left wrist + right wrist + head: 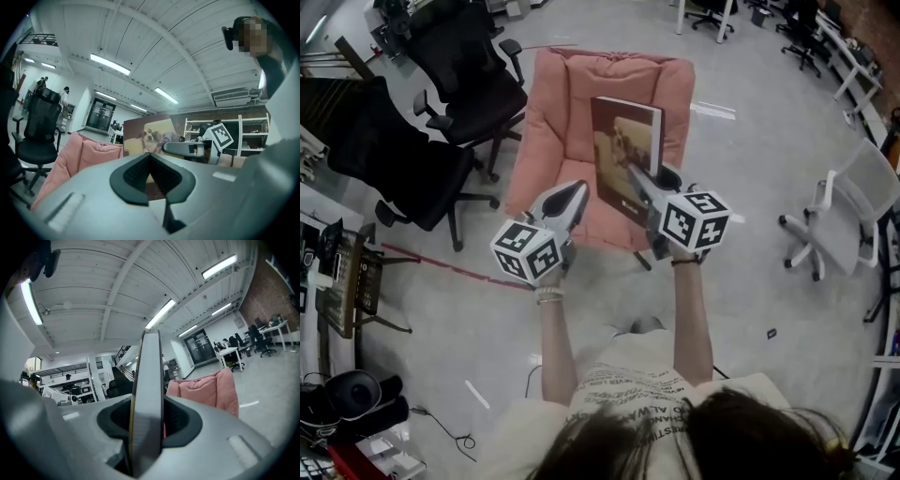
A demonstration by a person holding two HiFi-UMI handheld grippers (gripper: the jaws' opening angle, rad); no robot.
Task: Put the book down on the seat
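The right gripper (645, 186) is holding the book (623, 131) upright over the seat (548, 141) at 12 o'clock, its fingers pinching the lower edge. The book is probably stiff and light. The left gripper (577, 192) is pressing its fingers together, empty.

Two black office chairs (455, 66) stand close together at left. One white office chair (848, 211) stands at right. A red tape line (487, 276) marks the grey floor (750, 309).
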